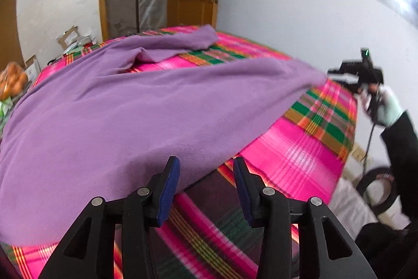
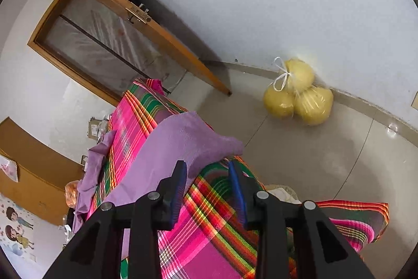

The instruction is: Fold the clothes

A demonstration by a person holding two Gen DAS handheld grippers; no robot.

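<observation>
One purple garment (image 1: pixel 125 106) lies spread over the pink plaid blanket (image 1: pixel 300 148) on the bed, and I judge the folding to be only at its start. In the left wrist view the cloth is mostly flat and open, with a sleeve (image 1: pixel 183 43) lying out toward the far side and no clear fold made in the body yet.

My left gripper (image 1: pixel 206 174) hangs just above the near edge of the garment with its jaws apart; nothing is between the blue pads, they are released. My right gripper (image 2: pixel 207 174) is also released: its jaws stand apart over the corner of the bed, and one tip of the garment (image 2: pixel 198 137) lies just ahead of them, not pinched. From the left view I see the right gripper at the far corner, held by a gloved hand (image 1: pixel 384 103), but this part is blurred, so perhaps the cloth touches it there; I cannot say for sure.

What is left, as I judge, is nearly everything: to bring in the sleeves, fold the body, and make it neat. The garment lies smooth enough to begin.
</observation>
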